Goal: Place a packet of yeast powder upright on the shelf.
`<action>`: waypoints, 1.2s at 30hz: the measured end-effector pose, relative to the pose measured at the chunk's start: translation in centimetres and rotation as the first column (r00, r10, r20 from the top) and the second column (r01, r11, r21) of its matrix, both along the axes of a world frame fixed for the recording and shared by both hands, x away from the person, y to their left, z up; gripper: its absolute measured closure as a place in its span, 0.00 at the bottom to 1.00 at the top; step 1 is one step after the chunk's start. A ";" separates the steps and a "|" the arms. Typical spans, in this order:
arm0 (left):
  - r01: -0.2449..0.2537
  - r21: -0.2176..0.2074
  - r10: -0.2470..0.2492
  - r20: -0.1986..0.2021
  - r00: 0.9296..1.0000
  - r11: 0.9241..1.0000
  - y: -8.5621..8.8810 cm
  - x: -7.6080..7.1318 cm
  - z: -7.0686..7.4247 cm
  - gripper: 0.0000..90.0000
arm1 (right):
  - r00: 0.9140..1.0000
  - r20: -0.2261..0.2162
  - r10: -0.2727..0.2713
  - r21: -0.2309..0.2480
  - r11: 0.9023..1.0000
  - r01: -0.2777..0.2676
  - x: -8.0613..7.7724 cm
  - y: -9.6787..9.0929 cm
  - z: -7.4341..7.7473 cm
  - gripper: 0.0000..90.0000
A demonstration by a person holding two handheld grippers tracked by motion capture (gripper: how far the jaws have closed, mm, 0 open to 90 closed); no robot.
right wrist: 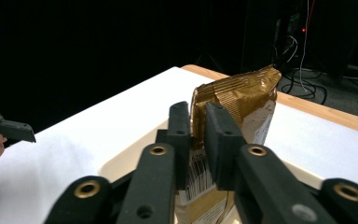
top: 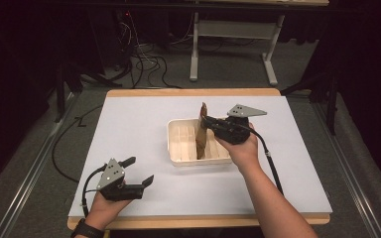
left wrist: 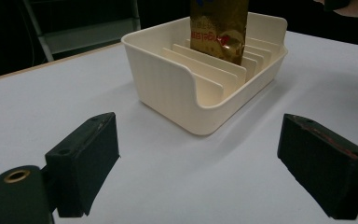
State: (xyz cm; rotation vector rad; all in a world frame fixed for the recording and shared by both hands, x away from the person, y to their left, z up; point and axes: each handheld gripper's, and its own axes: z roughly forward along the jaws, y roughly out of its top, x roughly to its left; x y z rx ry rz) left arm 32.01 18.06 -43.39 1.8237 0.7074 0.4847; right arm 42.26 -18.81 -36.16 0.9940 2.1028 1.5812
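From the high view I see my right gripper (top: 206,120) reaching over the cream plastic tray with upright divider ribs (top: 178,157), which sits near the middle of the pale grey tabletop (top: 129,129). The flat gold foil packet (top: 201,133) stands on edge in one of the tray's slots, near the tray's right side, its top edge between my right jaws. My left gripper (top: 140,171) rests low on the table at the near left, well apart from the tray, jaws spread wide with nothing between them. Beyond the table's far edge I make out the white legs of another table (top: 194,54) and loose black cables on the floor (top: 146,67).

In the left gripper view, my two black jaws stand far apart over bare tabletop (left wrist: 177,186). The tray (left wrist: 168,88) lies ahead of them, and the packet (left wrist: 218,28) rises upright between two ribs towards the tray's far end, red lettering on its lower part.

In the right gripper view, my jaws sit close together on either side of the packet's (right wrist: 242,100) crimped upper edge. A thin gap shows beside the foil, and I cannot tell whether the pads press on it or merely flank it. The packet is upright, with a barcode low down. My left gripper (right wrist: 2,128) shows far off at the left edge.
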 end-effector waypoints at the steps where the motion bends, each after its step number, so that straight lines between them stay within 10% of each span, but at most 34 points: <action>1: 0.000 0.000 0.000 0.000 1.000 1.000 0.0 0.0 0.0 0.14 | 1.000 0.005 -0.006 -0.002 1.000 0.006 0.0 0.0 0.1 0.81; 10: -0.001 -0.001 0.001 0.000 1.000 1.000 0.0 0.0 0.0 0.14 | 0.999 0.028 -0.032 -0.047 0.998 0.034 -0.4 0.7 0.8 0.57; 15: 0.000 0.001 0.000 0.001 1.000 1.000 0.1 0.0 0.0 0.14 | 0.997 0.032 -0.076 -0.076 0.994 0.079 -0.8 1.0 1.2 0.28; 36: -0.012 -0.011 0.012 0.007 1.000 1.000 0.3 -0.1 0.2 0.14 | 0.996 -0.001 -0.094 -0.059 0.994 0.093 -2.4 -0.8 1.5 0.19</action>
